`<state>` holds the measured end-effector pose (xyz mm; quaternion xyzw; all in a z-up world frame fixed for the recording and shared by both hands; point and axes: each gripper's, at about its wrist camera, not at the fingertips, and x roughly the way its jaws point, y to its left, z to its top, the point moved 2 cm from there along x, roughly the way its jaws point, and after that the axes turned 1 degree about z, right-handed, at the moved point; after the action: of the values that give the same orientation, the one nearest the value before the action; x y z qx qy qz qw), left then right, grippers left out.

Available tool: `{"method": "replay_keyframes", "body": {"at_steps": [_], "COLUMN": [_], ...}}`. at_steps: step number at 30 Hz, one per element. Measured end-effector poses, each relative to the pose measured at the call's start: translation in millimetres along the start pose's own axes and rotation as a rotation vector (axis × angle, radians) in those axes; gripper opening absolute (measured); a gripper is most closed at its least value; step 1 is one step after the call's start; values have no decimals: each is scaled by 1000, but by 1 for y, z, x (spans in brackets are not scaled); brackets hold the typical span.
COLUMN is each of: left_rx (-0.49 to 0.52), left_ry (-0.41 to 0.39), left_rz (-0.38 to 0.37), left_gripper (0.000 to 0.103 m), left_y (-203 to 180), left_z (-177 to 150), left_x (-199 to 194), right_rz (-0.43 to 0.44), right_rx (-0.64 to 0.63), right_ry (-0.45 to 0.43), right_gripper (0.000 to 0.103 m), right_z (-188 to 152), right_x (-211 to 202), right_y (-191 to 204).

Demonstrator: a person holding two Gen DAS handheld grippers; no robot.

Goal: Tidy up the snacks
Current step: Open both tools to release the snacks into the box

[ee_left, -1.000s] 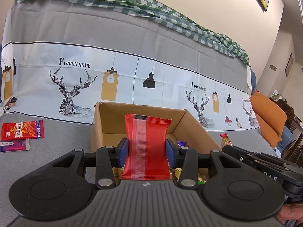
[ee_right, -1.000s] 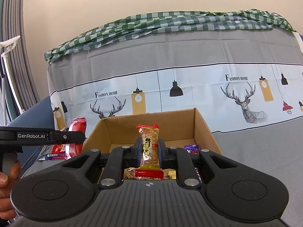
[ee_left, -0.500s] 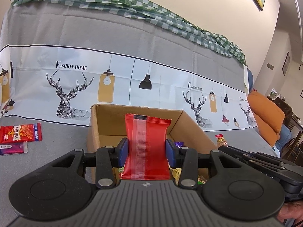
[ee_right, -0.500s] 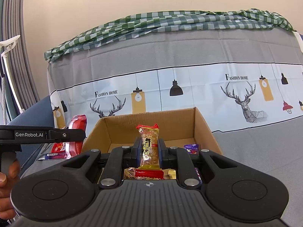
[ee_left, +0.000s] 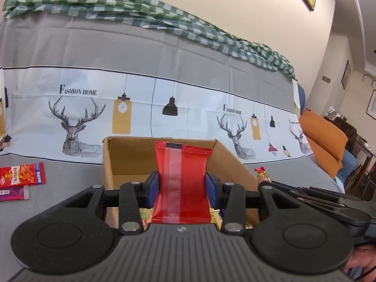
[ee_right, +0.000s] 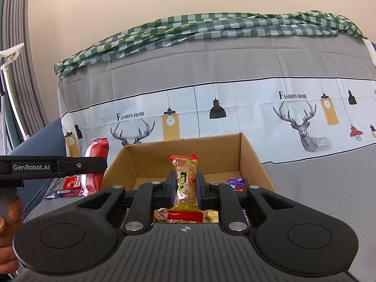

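We grip a red packet (ee_left: 182, 183) and a peanut bar (ee_right: 185, 183) over the part-filled cardboard box (ee_right: 252, 155), while two packets (ee_left: 21, 176) lie outside on the cloth.

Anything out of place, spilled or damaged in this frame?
Nothing spilled or damaged. Each tool holds a snack upright over the cardboard box: the left tool a red packet, the right tool a peanut pack. Two packets still lie outside on the grey cover: a red one and a purple one.
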<state>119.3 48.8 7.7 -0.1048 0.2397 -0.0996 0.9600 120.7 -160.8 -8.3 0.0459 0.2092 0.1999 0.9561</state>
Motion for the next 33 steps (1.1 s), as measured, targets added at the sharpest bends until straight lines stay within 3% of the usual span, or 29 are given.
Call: {"method": "replay_keyframes", "body": {"at_steps": [6, 7, 8, 9, 11, 12, 18, 25, 30, 33], "left_rx": [-6, -12, -19, -20, -15, -20, -61, -172, -240, -263], "left_ry": [-13, -10, -9, -12, -19, -16, 3, 75, 121, 122], "left_rz": [-64, -82, -100, -109, -108, -104, -48, 74, 129, 138], "left_gripper": [49, 58, 63, 63, 64, 64, 60, 41, 38, 38], "left_y": [-6, -6, -6, -7, -9, -8, 2, 40, 66, 77], "left_z": [1, 1, 1, 1, 1, 1, 2, 1, -1, 0], "left_x": [-4, -4, -4, -5, -6, -6, -3, -1, -2, -7], "right_rz": [-5, -6, -10, -12, -22, -26, -46, -75, -69, -85], "right_rx": [3, 6, 12, 16, 27, 28, 31, 35, 41, 42], "right_ry": [2, 6, 11, 18, 15, 10, 20, 37, 21, -4], "right_gripper": [19, 19, 26, 46, 61, 62, 63, 61, 34, 29], "right_z": [-2, -2, -3, -3, -2, -2, -3, -7, -7, -6], "right_x": [1, 1, 2, 3, 2, 1, 2, 11, 14, 16], "right_y": [-3, -3, -4, -4, -5, -5, -4, 6, 21, 33]}}
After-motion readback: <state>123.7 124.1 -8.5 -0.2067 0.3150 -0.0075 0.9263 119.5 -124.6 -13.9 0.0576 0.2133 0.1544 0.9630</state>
